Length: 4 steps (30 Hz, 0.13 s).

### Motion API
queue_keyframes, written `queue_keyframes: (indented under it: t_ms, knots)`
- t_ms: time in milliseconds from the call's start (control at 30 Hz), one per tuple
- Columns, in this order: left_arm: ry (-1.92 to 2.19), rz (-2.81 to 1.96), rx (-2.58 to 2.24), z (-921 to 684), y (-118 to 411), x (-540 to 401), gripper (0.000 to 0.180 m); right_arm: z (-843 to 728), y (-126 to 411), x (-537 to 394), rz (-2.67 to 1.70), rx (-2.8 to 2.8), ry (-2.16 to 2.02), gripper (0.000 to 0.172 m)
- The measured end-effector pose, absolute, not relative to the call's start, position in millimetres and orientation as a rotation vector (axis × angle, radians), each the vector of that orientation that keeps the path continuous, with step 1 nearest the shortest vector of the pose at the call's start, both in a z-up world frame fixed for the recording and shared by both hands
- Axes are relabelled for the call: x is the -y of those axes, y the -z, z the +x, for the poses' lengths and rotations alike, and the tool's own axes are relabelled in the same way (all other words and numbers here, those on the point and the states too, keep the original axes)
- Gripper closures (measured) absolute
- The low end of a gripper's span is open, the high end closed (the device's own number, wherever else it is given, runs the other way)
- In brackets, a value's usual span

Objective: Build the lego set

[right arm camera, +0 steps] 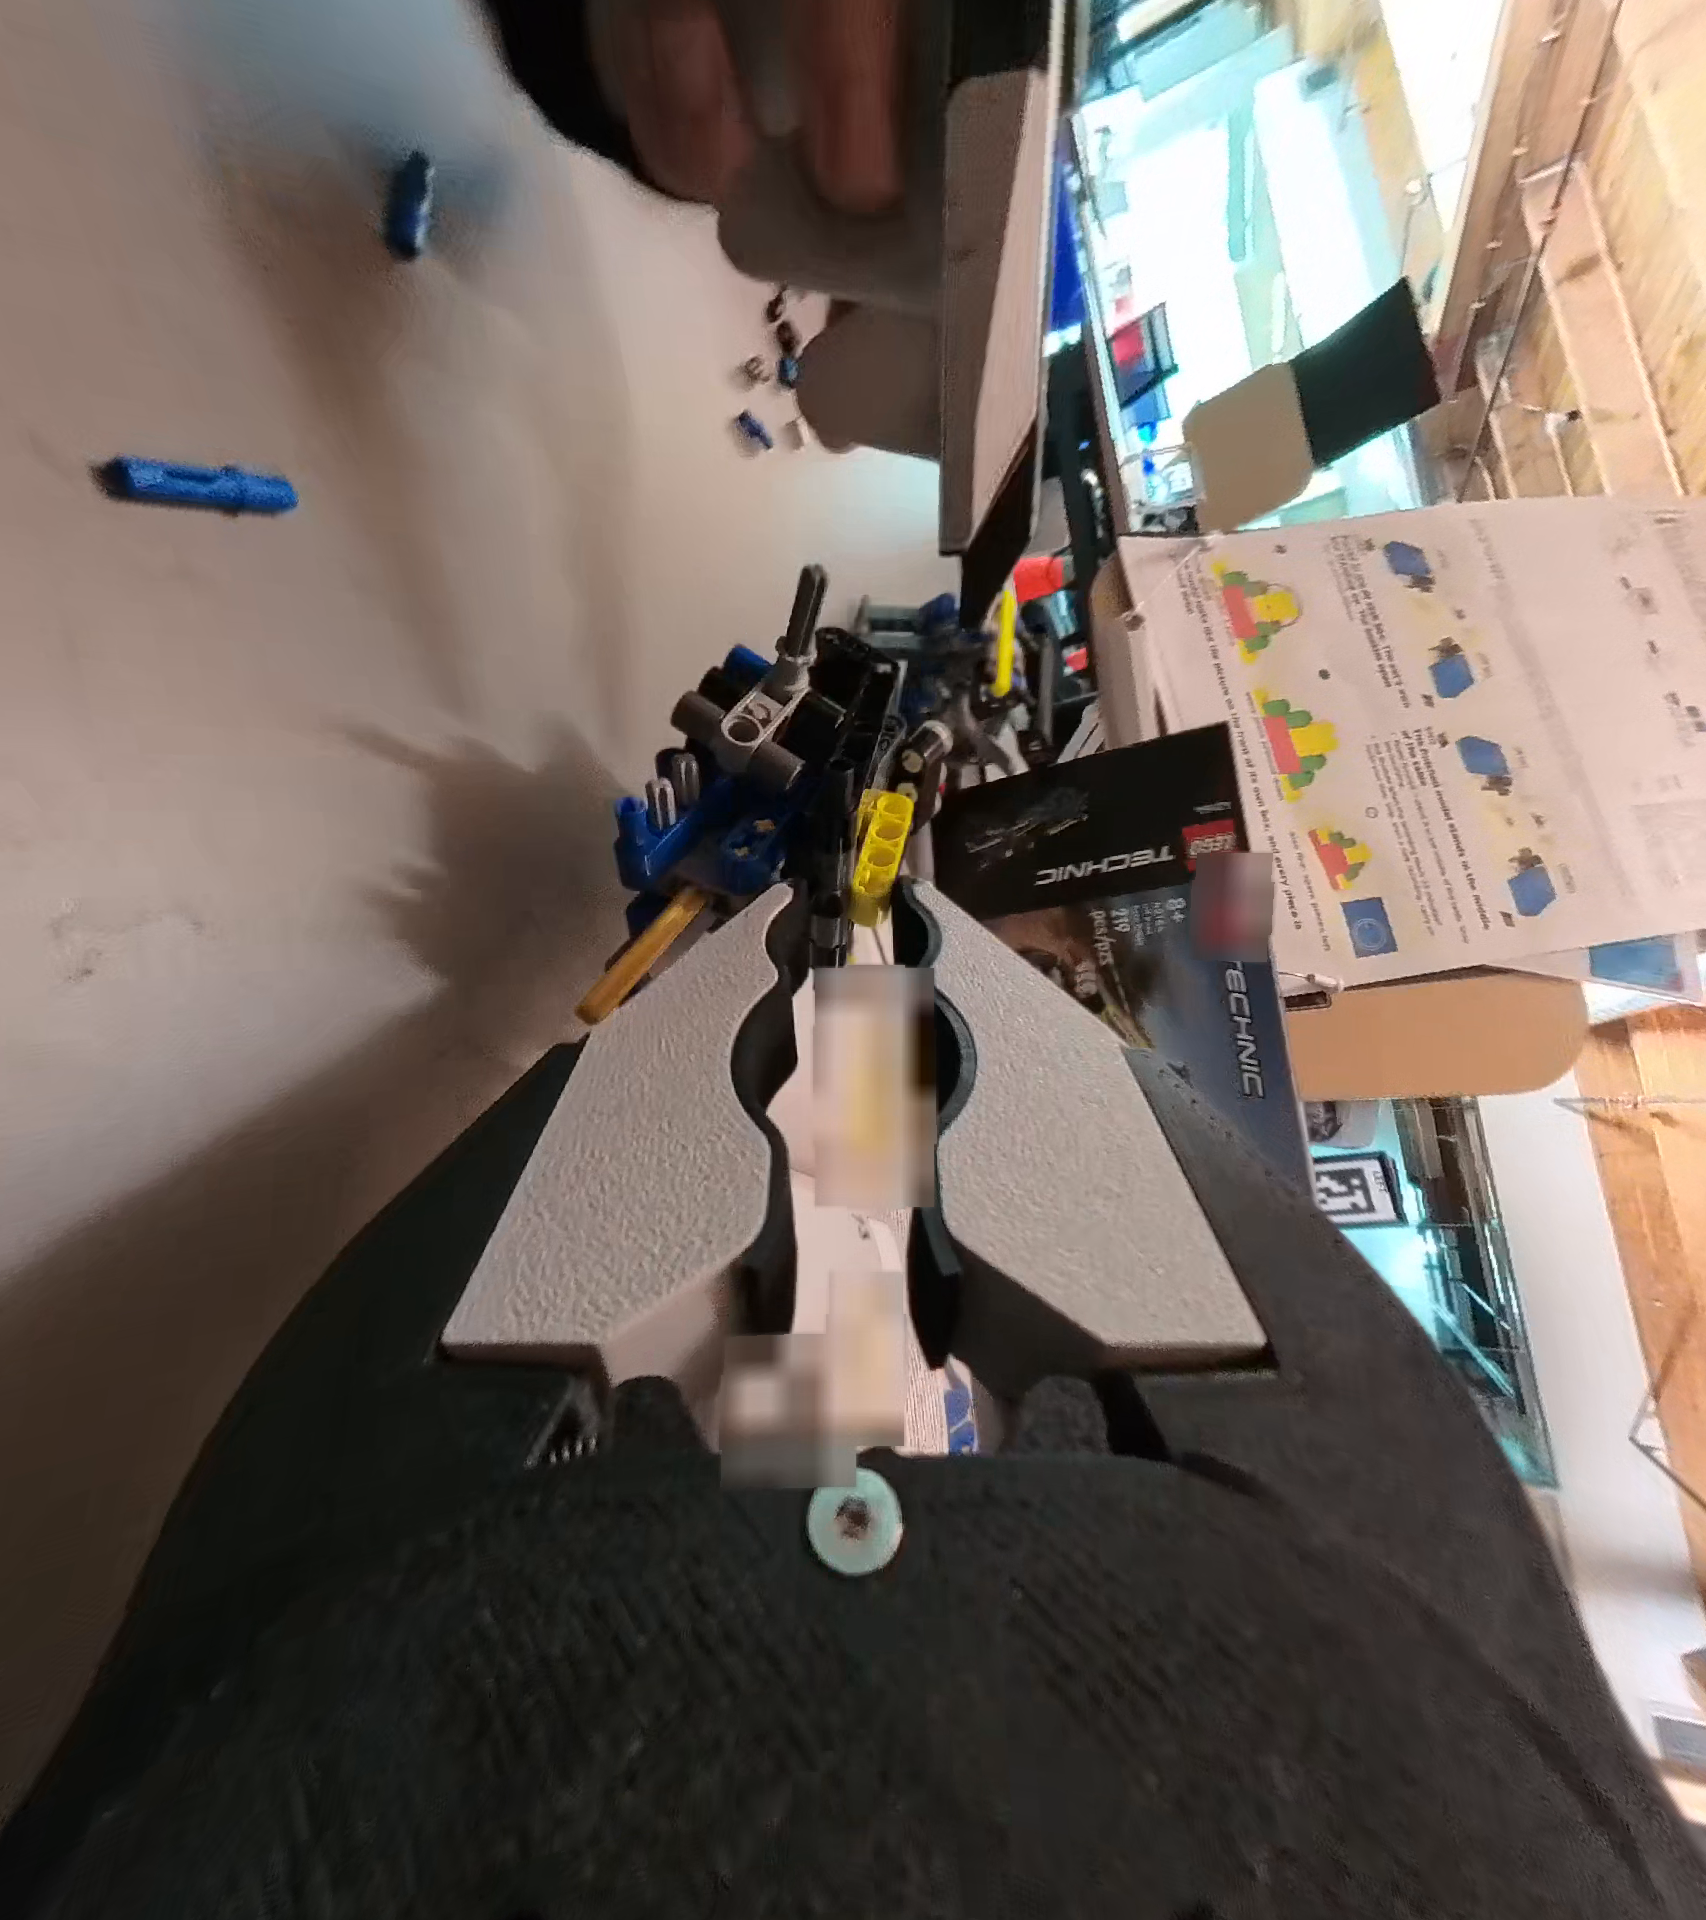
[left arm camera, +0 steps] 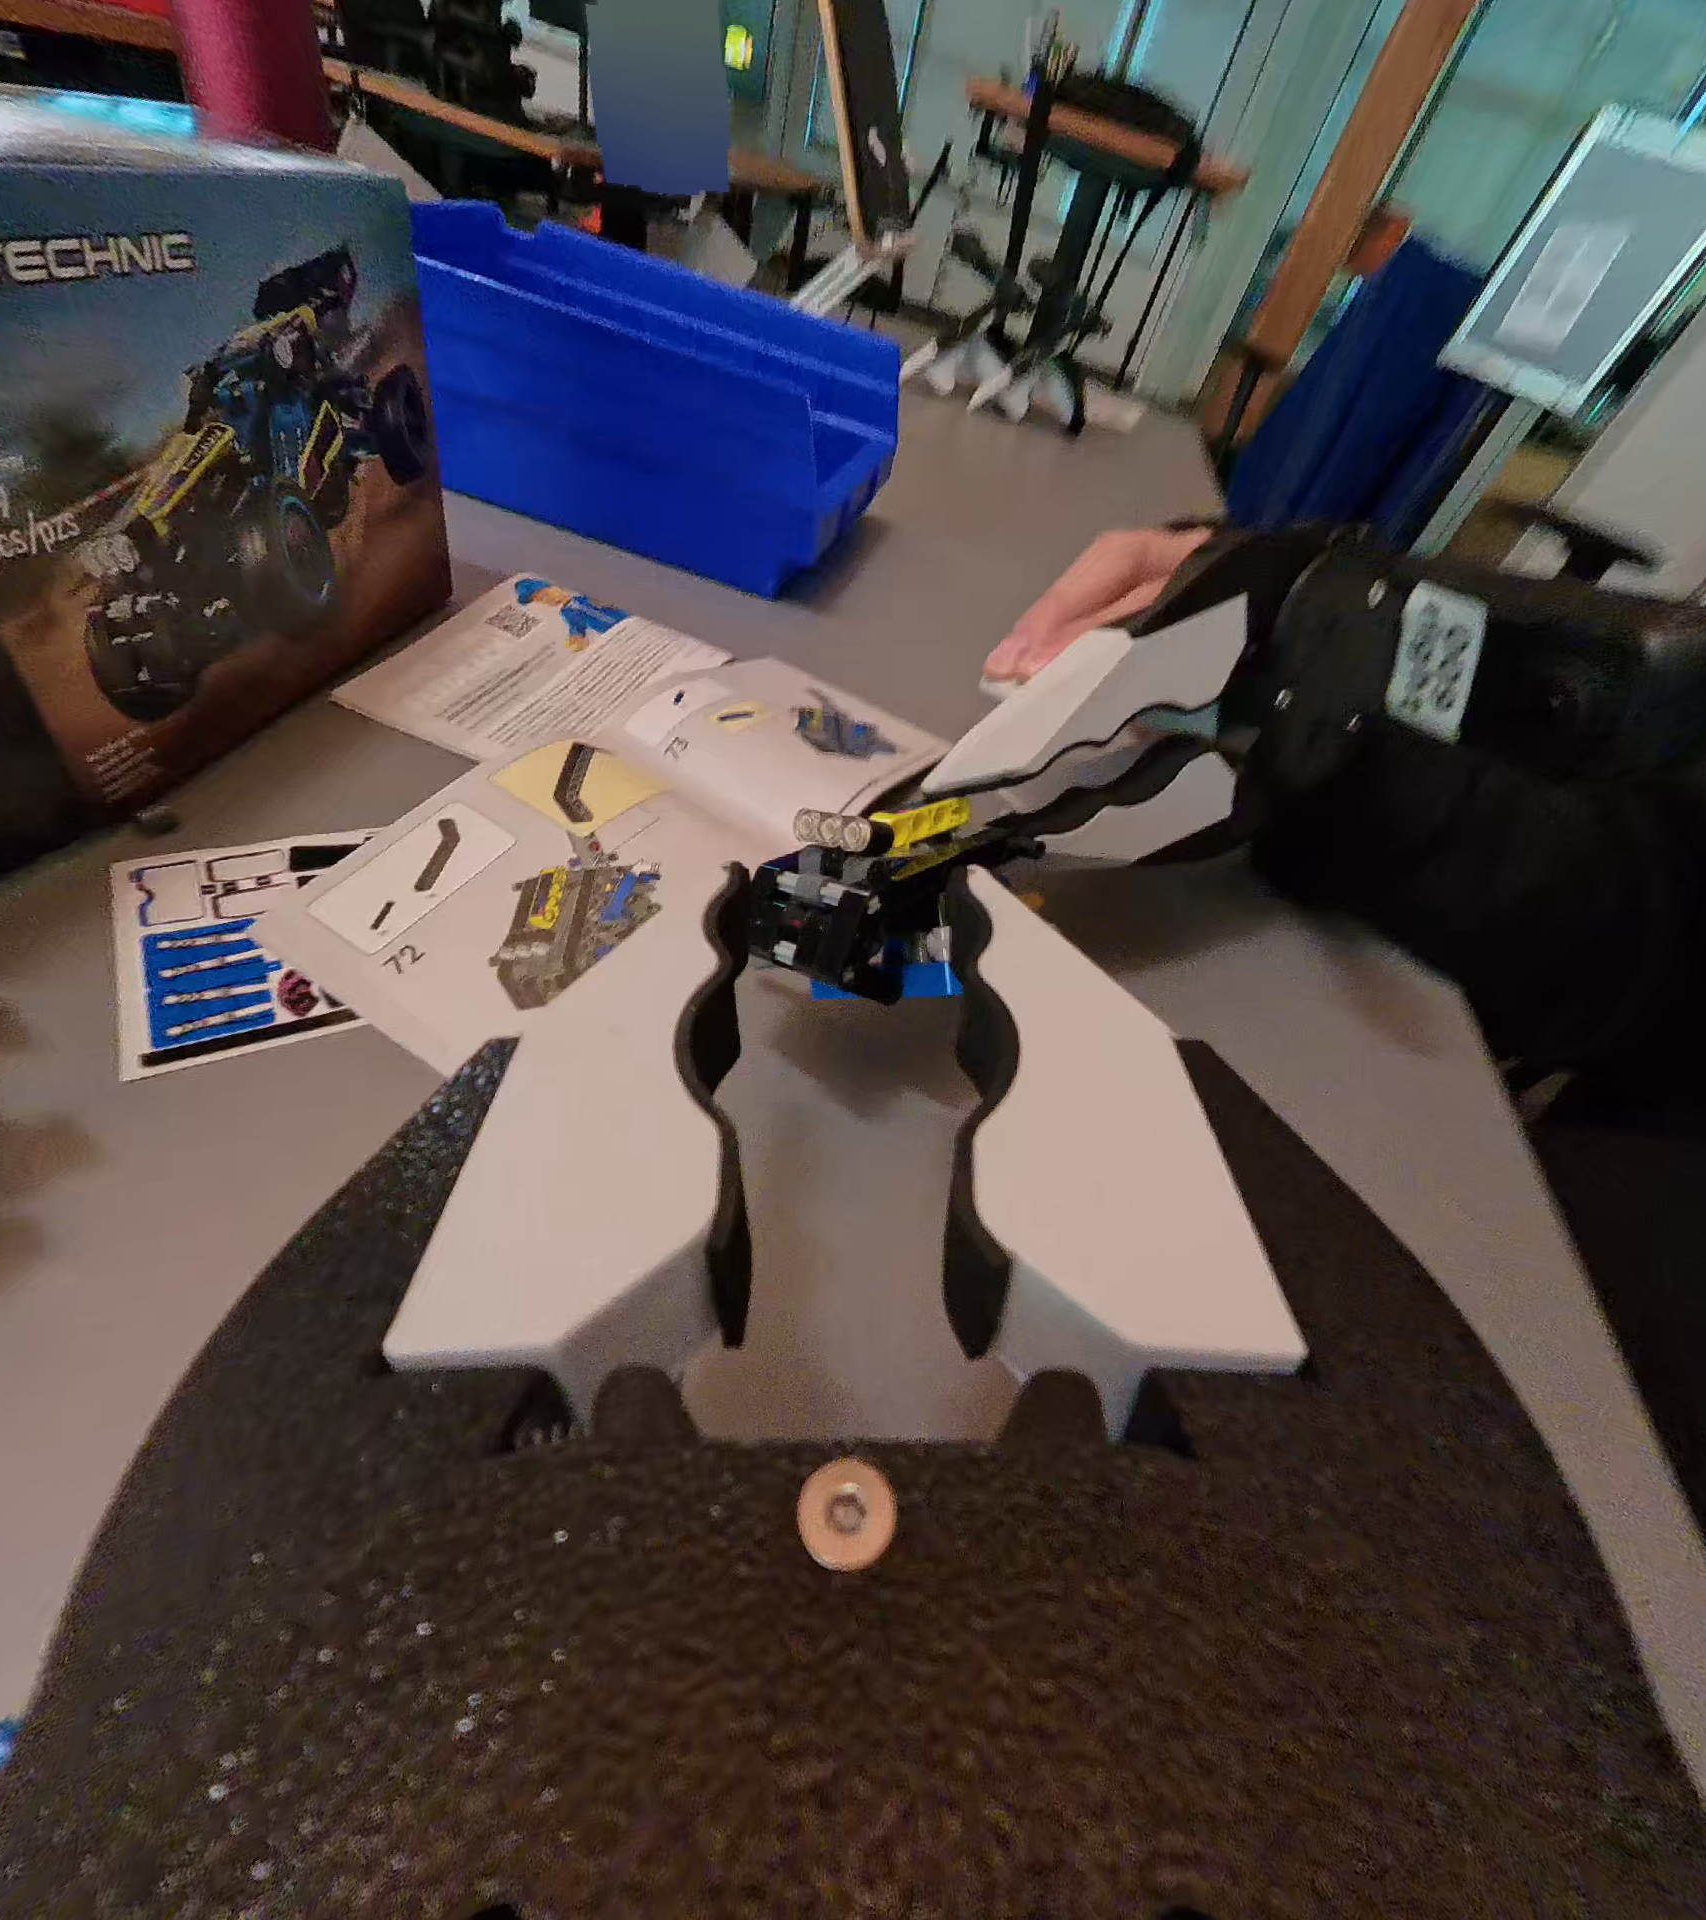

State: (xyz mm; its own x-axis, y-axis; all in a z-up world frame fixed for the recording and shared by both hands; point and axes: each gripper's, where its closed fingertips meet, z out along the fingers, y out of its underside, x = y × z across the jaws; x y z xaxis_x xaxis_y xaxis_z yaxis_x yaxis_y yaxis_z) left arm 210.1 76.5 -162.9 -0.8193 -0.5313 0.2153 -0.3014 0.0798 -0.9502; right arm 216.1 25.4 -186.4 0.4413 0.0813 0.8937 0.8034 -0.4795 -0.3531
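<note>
Between your two grippers, lifted off the counter [left arm camera: 1244, 997], sits the small black, blue and yellow brick model [left arm camera: 844, 914]. Your left gripper [left arm camera: 844, 935] points straight at it from below the frame, fingers spread to the model's width, the black end lying between the tips; the right pad looks against it, but you cannot tell whether the left pad presses. Your right gripper [right arm camera: 854, 914] comes in from the right side, narrowly closed on the yellow beam [right arm camera: 880, 852] and the black rod beside it at the model's rear. The model's long axis runs roughly along the right gripper's fingers and crosswise to the left gripper's. An open instruction booklet [left arm camera: 537, 831] lies just beyond, left of the model.
</note>
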Motion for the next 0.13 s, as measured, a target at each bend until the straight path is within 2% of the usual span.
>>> queue_keyframes:
  t_ms: [133]
  knots:
    - [1.681,-0.78,-2.303,198,182,-67,0.144,213,204,-27,-1.928,0.84,1.145,0.158]
